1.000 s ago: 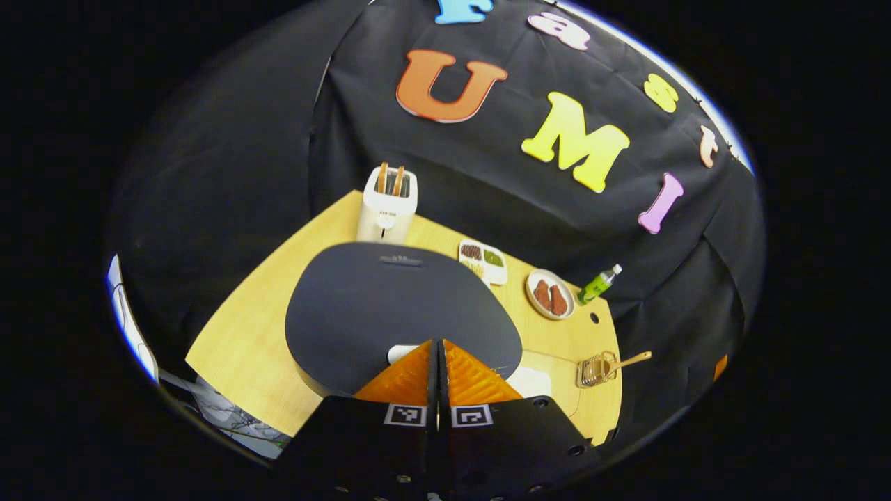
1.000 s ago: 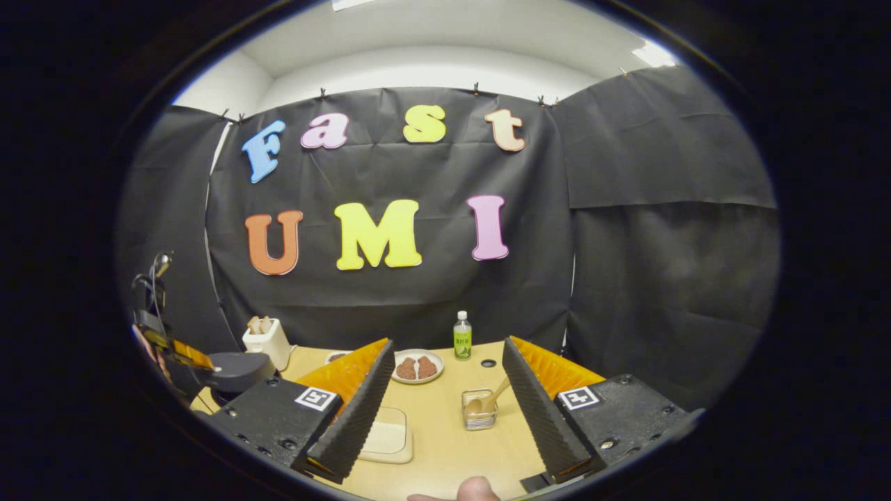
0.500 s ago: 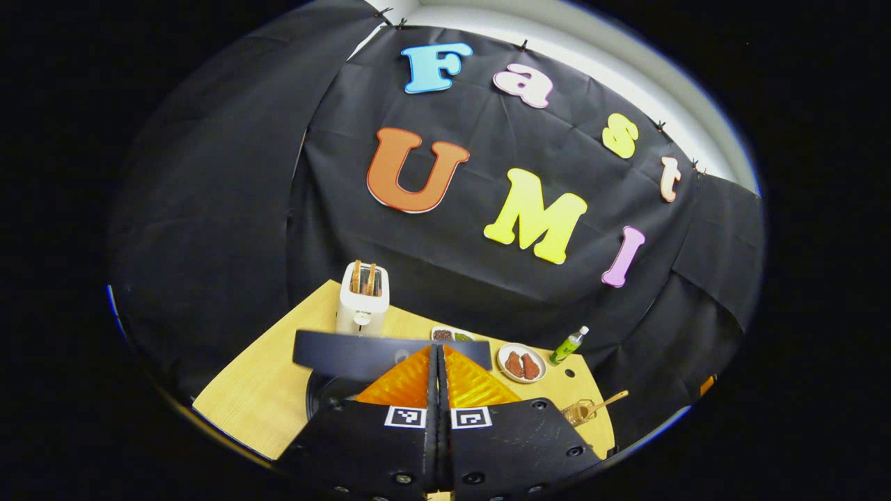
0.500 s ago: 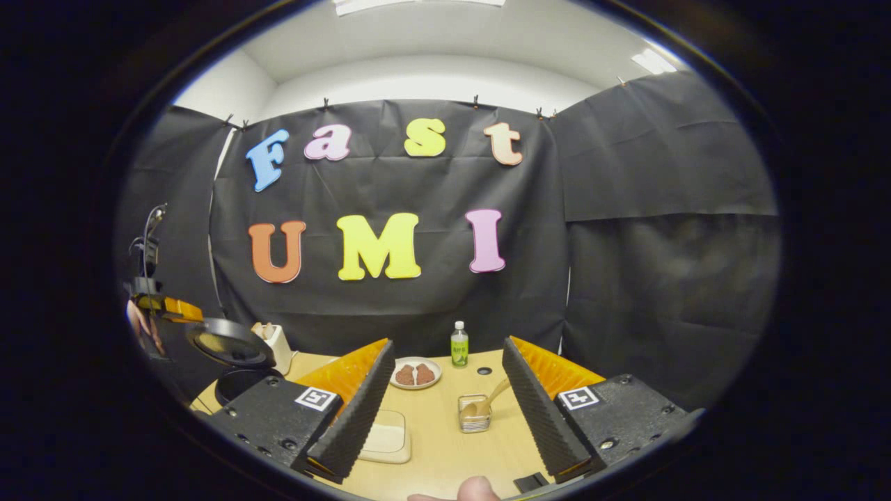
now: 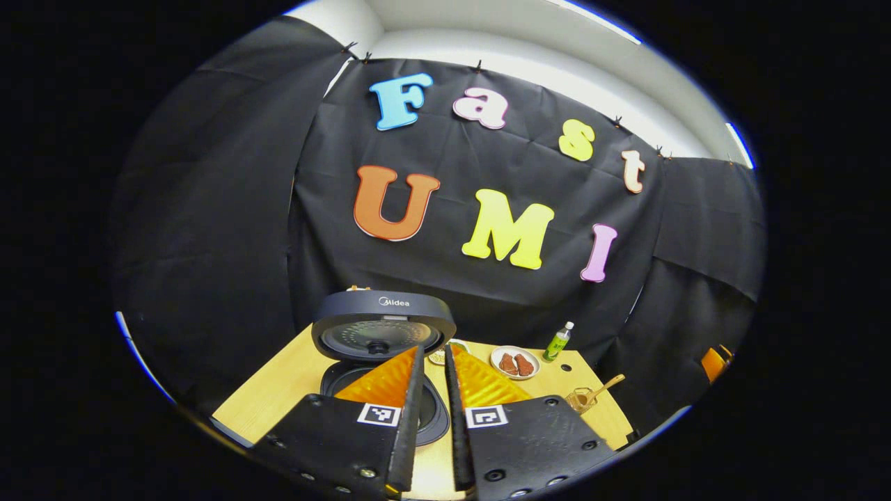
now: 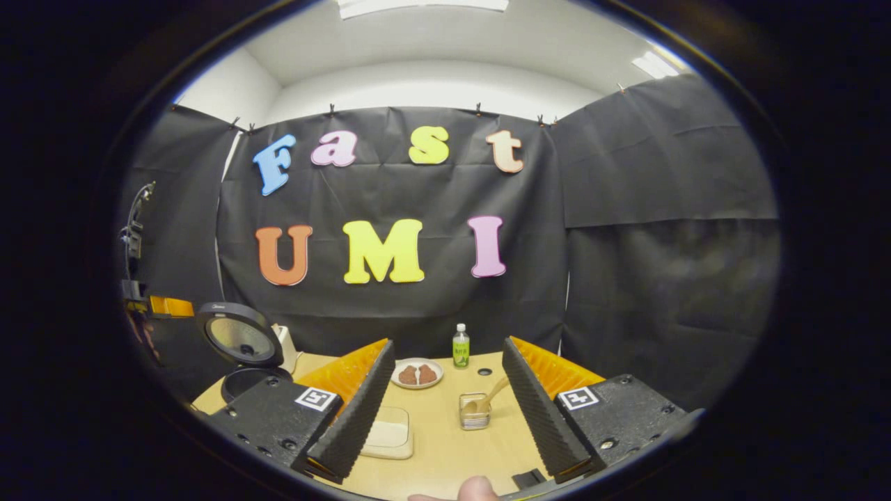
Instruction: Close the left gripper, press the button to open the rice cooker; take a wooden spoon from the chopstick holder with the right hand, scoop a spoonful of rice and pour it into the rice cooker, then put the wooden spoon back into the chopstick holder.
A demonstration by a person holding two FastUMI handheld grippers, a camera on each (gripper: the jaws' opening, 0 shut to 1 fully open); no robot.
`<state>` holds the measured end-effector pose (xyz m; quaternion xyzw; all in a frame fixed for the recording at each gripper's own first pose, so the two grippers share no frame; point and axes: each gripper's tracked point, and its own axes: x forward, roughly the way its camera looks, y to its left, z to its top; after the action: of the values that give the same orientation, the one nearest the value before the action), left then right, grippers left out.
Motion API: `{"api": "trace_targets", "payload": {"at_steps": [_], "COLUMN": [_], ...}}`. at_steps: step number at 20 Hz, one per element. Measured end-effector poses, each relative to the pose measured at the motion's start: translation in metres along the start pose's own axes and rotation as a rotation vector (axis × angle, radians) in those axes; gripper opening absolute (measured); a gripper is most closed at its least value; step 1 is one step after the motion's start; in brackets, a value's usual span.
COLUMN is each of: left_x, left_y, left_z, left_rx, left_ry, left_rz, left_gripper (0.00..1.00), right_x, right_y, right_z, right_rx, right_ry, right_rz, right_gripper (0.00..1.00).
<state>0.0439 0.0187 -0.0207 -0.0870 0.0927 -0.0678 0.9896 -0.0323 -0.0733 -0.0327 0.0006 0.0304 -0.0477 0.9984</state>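
Two ribbed fingers of the left gripper [image 5: 433, 362] stand a narrow slit apart, gripping nothing, right before the round dark rice cooker [image 5: 381, 351], lid swung upright on the pale wood table [image 5: 278, 390]. Right gripper [image 6: 449, 362] spread wide, empty; between its fingers sits a clear square chopstick holder [image 6: 475, 410] with the wooden spoon [image 6: 487, 400] leaning in it. Beyond: round plate [image 6: 417, 374], green bottle [image 6: 461, 346].

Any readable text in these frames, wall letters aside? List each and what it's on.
"Midea": printed on the outer edge of the raised rice cooker lid, left gripper view.
Green bottle label: too small to read.
Marker squares behind the fingers: coded patterns, no words.
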Motion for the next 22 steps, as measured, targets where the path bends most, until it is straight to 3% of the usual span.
{"api": "trace_targets", "payload": {"at_steps": [1, 5, 10, 13, 16, 22], "left_x": [-0.008, -0.039, -0.081, -0.095, -0.097, -0.074], "left_y": [-0.001, -0.001, -0.013, -0.027, -0.046, -0.070], "left_z": [-0.002, -0.010, -0.024, -0.037, -0.040, -0.036], "left_rx": [0.009, 0.053, 0.108, 0.132, 0.129, 0.103], "left_ry": [-0.009, -0.053, -0.112, -0.114, -0.133, -0.143], "left_rz": [-0.002, 0.017, 0.046, 0.065, 0.059, 0.137], "left_gripper": [0.14, 0.93, 0.94, 0.94, 0.95, 0.94], "right_x": [-0.003, -0.017, -0.008, 0.016, 0.050, 0.135], "right_y": [0.001, 0.010, 0.012, -0.003, -0.024, -0.070], "right_z": [-0.001, -0.009, -0.033, -0.066, -0.092, -0.130], "right_rx": [-0.005, -0.031, -0.026, -0.026, -0.019, -0.016], "right_ry": [0.003, 0.011, 0.061, 0.129, 0.168, 0.193], "right_rz": [0.003, 0.021, 0.049, 0.026, 0.020, 0.049], "right_gripper": [1.00, 1.00, 1.00, 1.00, 1.00, 1.00]}}
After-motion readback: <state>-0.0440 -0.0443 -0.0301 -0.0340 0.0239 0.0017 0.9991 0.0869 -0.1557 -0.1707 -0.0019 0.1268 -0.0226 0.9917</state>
